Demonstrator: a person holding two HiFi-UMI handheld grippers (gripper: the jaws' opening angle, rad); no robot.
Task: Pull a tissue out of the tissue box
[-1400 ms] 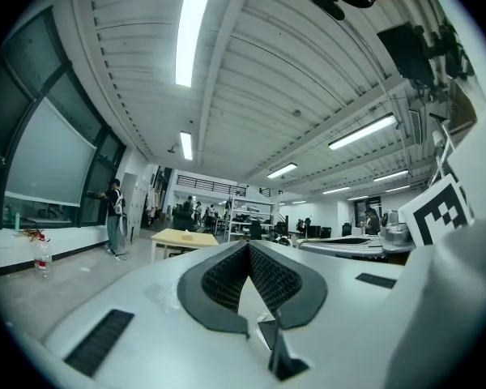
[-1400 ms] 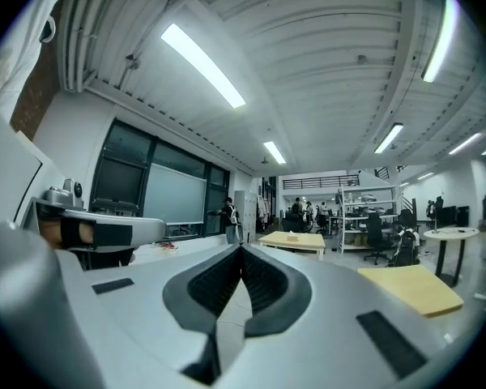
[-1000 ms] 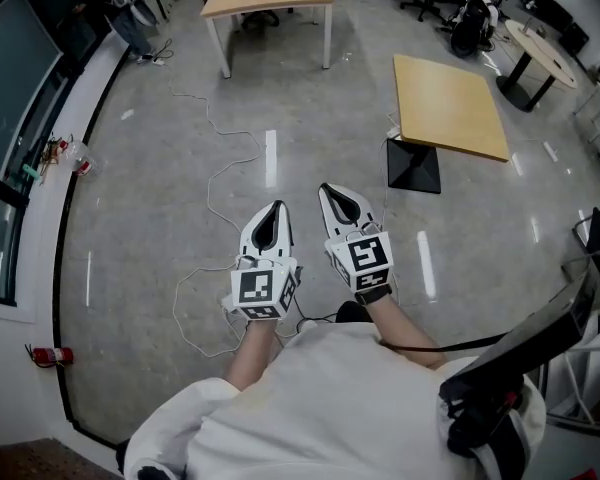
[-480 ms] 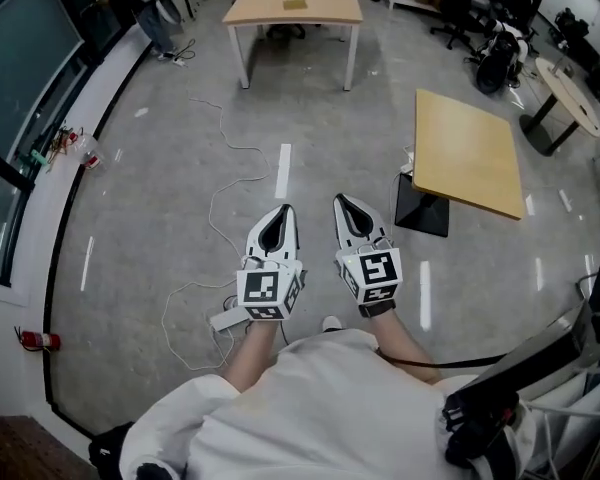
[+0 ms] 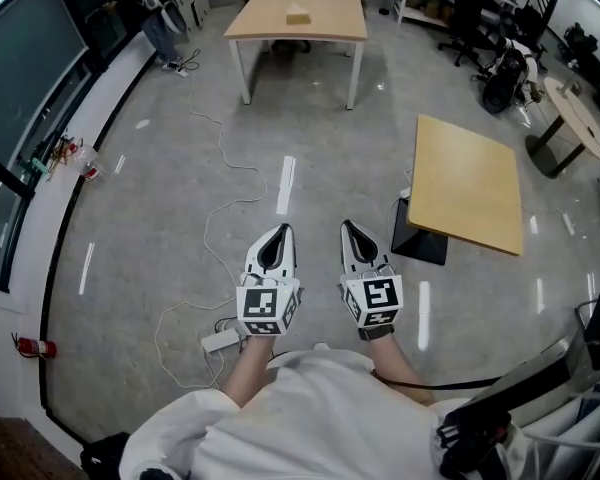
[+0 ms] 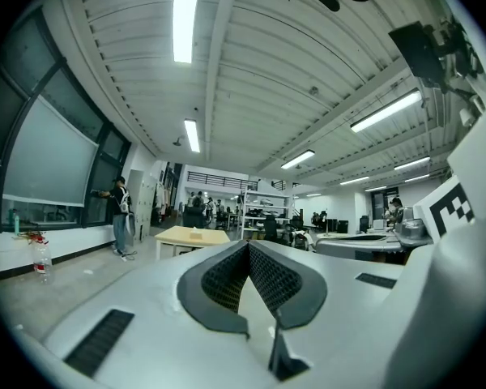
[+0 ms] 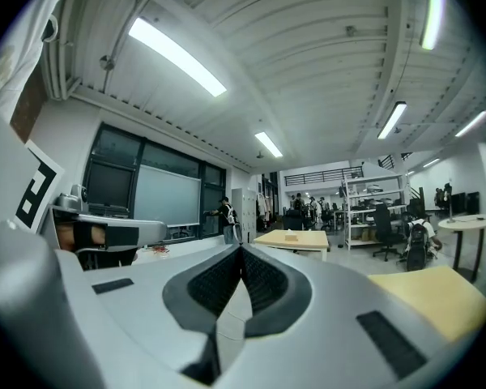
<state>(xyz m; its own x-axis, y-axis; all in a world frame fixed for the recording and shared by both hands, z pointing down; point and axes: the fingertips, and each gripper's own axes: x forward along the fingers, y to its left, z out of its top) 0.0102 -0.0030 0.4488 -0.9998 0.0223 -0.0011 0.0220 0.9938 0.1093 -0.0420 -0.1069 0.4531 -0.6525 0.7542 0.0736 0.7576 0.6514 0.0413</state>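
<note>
At twelve o'clock, far across the grey floor (image 5: 160,218), the small tissue box (image 5: 298,15) sits on a light wooden table (image 5: 330,30). Well short of it, the left gripper (image 5: 278,230) and right gripper (image 5: 348,226) point level, side by side. Each has its jaws pressed together, empty.

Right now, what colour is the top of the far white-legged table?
The far white-legged table has a light wood-tan top; the head view shows it best.

No legible text, label or number anywhere
</note>
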